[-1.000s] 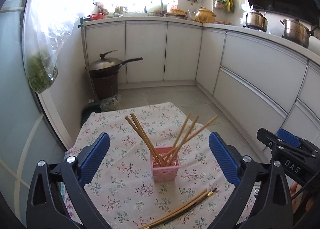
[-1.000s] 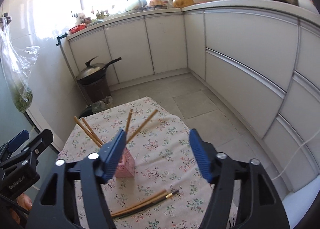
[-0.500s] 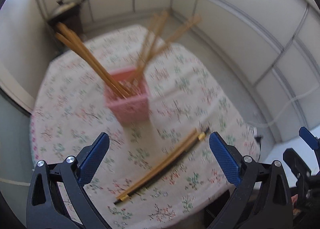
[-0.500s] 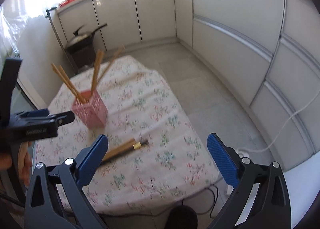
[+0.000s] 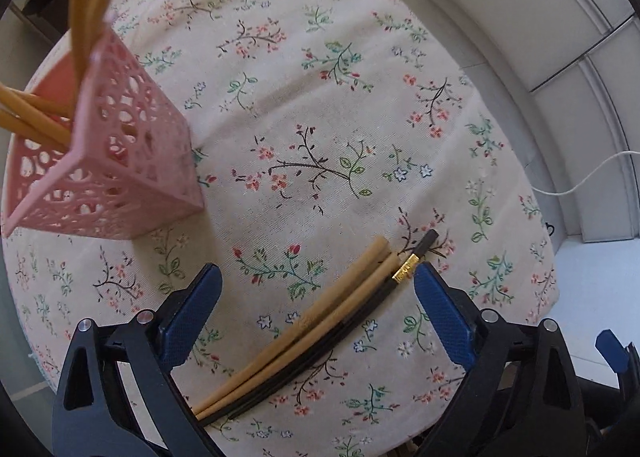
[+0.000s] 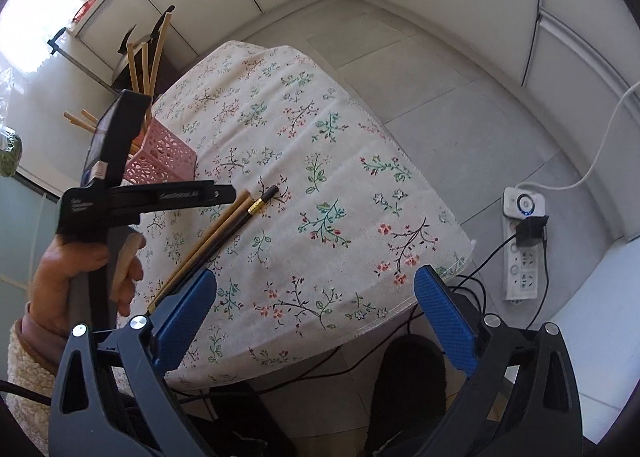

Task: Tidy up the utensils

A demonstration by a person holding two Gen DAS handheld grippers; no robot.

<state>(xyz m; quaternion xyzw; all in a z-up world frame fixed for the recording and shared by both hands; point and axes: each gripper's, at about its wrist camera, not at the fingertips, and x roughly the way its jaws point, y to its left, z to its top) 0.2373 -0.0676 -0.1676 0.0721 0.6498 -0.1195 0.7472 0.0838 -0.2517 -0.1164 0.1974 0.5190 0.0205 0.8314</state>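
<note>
Hovering the left gripper (image 5: 316, 309) – jaws wide, just narrowing, pads clear – astride loose bamboo-and-black chopsticks (image 5: 320, 329); centring before pinching, right gripper (image 6: 316, 313) gaping empty.

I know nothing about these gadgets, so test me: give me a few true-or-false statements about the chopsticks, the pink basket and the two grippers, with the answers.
1. The pink basket already has chopsticks standing in it. True.
2. The loose chopsticks on the floral tablecloth are all pale wood. False: two are pale wood, the others black, one with a gold band.
3. The left gripper is clamped on the loose chopsticks. False: its jaws stand open with the chopsticks lying between them, untouched.
4. The right gripper is open and holds nothing. True.
5. The basket lies tipped over on the floor. False: it stands on the tablecloth.
</note>
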